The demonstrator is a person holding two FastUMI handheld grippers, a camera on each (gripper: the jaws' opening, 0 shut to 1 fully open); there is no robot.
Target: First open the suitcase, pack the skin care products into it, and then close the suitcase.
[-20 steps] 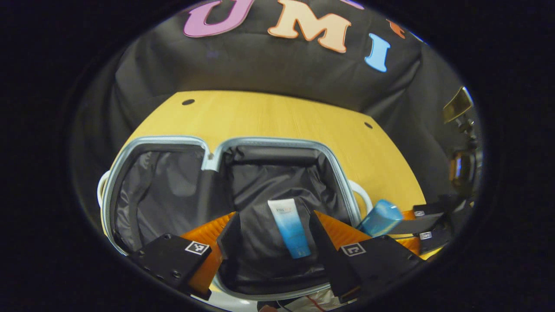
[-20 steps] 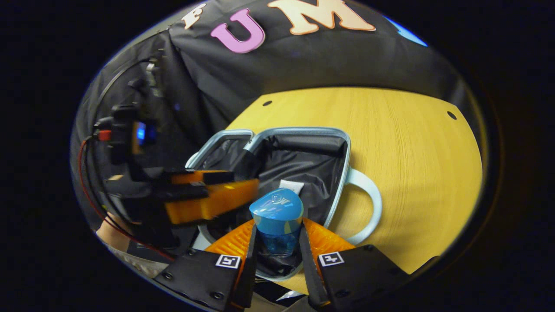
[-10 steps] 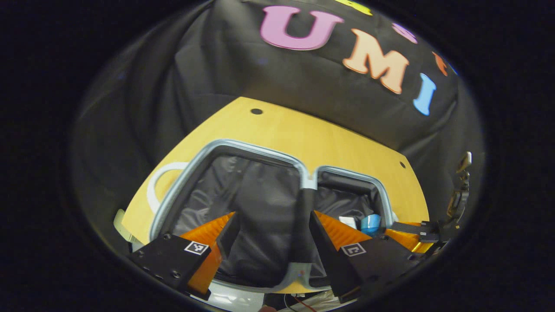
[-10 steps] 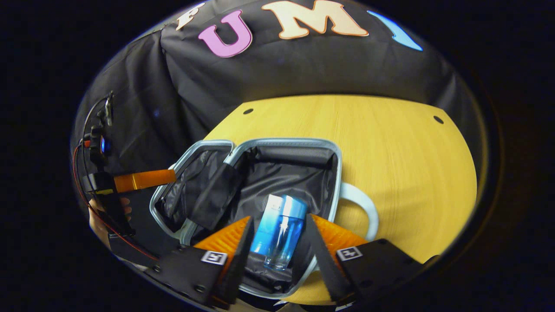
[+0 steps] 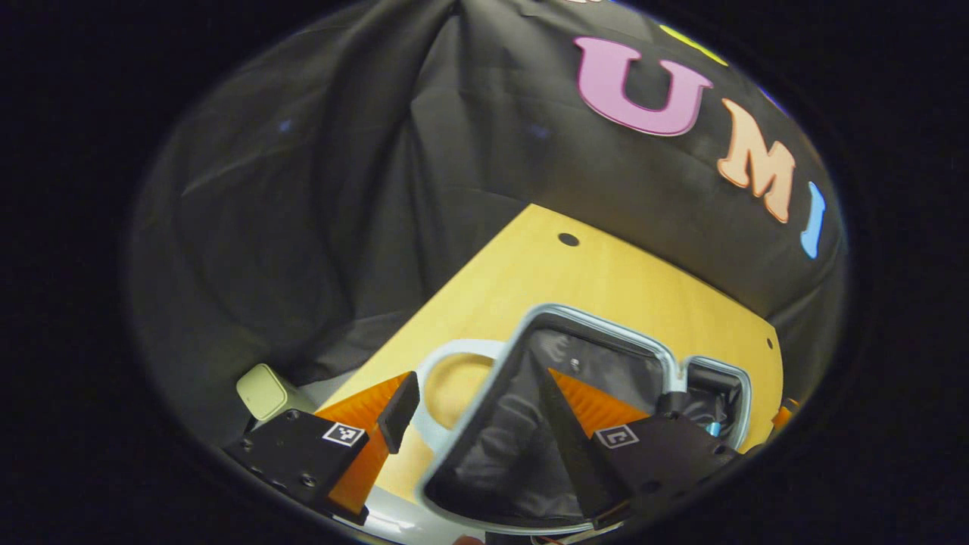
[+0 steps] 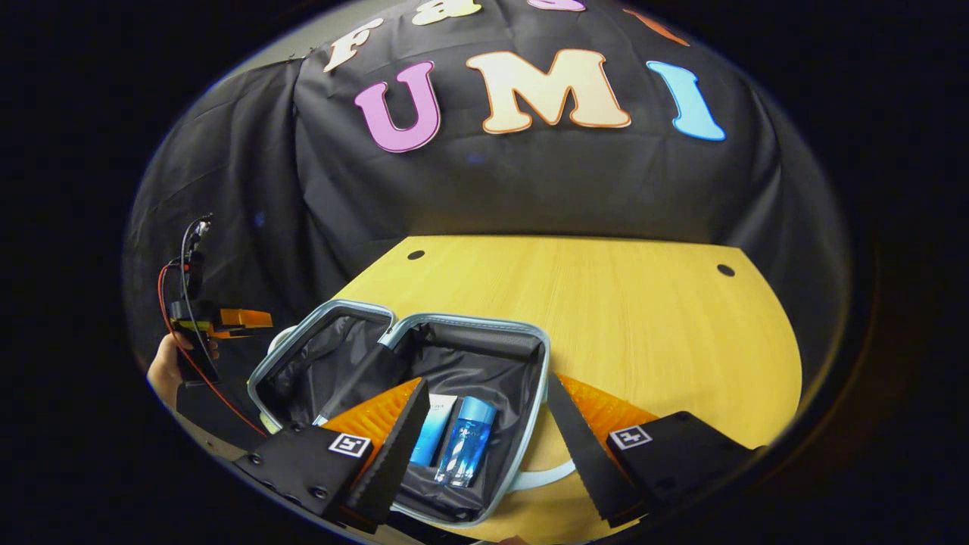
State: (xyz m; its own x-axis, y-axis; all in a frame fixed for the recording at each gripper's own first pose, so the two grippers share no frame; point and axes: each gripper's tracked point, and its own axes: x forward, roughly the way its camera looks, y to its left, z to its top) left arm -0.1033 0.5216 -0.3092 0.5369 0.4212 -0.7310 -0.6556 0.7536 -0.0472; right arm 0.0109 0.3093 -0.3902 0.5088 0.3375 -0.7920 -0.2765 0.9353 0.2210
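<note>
In the left gripper view, a small pale box (image 5: 263,390) sits at the lower left, just beyond the corner of the wooden table (image 5: 606,284). The left gripper (image 5: 471,412) has its fingers spread wide apart, holding nothing. Between them lies the white handle (image 5: 447,356) on the side of the open suitcase (image 5: 606,333), and the suitcase's pale blue rim runs from the bottom centre up toward the right. The left half shows its dark lining (image 5: 515,446) (creased and bare where visible). At the far right of that view, in the other half, a small spot of blue shows past the gripper's right finger; too little is seen to tell which item it is.

In the right gripper view, at the left edge of the frame, a hand (image 6: 168,367) holds the left gripper (image 6: 241,318), well apart from the suitcase (image 6: 465,324), its orange fingers pointing toward the right. The suitcase lies open in the lower centre of the table (image 6: 643,325). The right gripper (image 6: 488,431) is also spread wide and empty. Between its fingers, inside the right half of the suitcase, a white-and-blue tube (image 6: 431,431) and a blue bottle (image 6: 465,443) lie side by side on the lining, touching or nearly so, the tube on the left. To the right of the suitcase the tabletop is plain wood.
</note>
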